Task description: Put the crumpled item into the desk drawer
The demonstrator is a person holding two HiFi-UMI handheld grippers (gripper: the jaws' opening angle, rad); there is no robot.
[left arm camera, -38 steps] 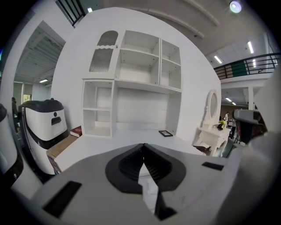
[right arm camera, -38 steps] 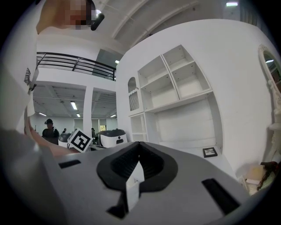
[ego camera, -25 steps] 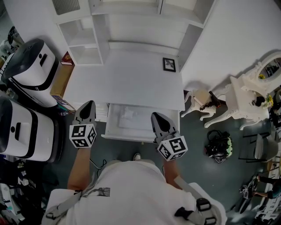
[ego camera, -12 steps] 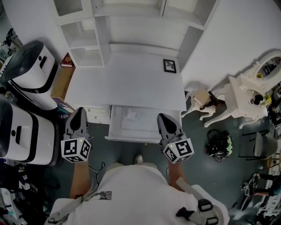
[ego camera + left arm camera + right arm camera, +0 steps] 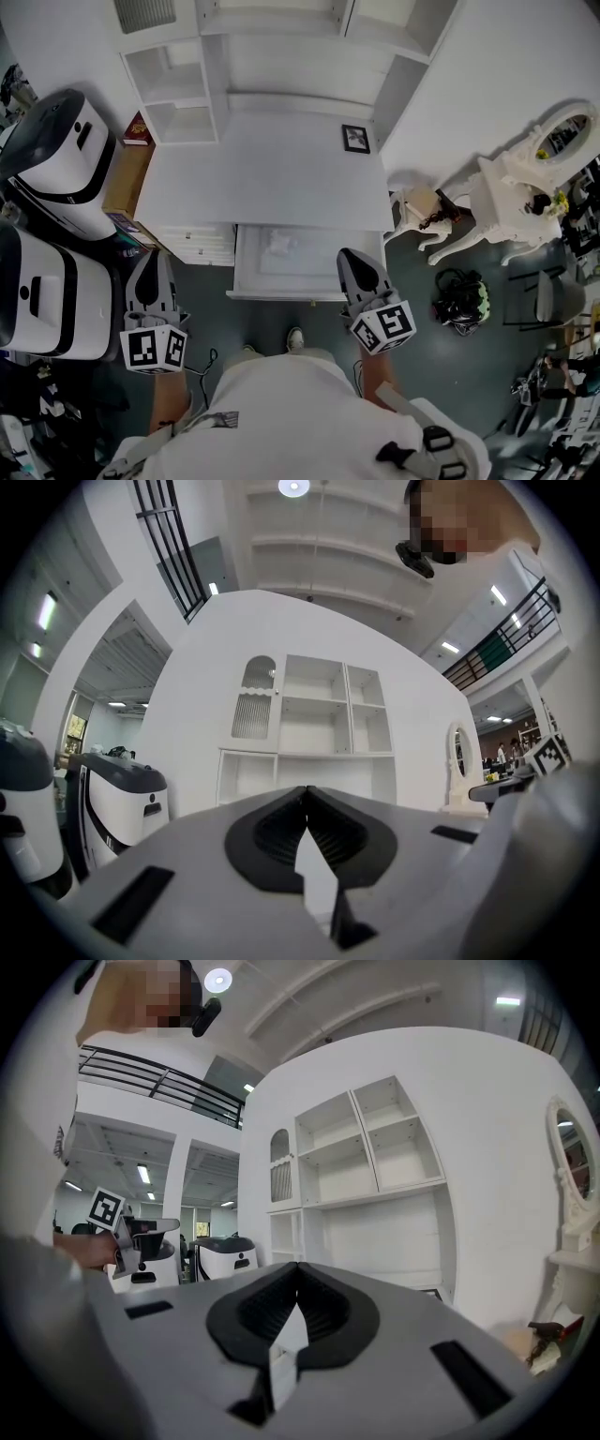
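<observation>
Both grippers closed and empty, crumpled item lying in the open drawer.

Head view: the white table (image 5: pixel 262 173) has its drawer (image 5: pixel 305 272) pulled out at its 6 o'clock edge, and the crumpled item (image 5: pixel 279 246) lies inside, toward the drawer's 12 o'clock side. My left gripper (image 5: pixel 154 257) hangs at the drawer's 9 o'clock, well apart from it, near the white machines (image 5: pixel 56 155). My right gripper (image 5: pixel 350 254) is at the drawer's 3 o'clock, just beside its corner. A small picture frame (image 5: pixel 355 138) stands at the table's 1 o'clock corner.

Left gripper view: my jaws meet with nothing between them, and the white shelf unit (image 5: pixel 319 728) is at 12 o'clock.

Right gripper view: my jaws are pressed together and empty, with the shelf unit at 1 o'clock.
</observation>
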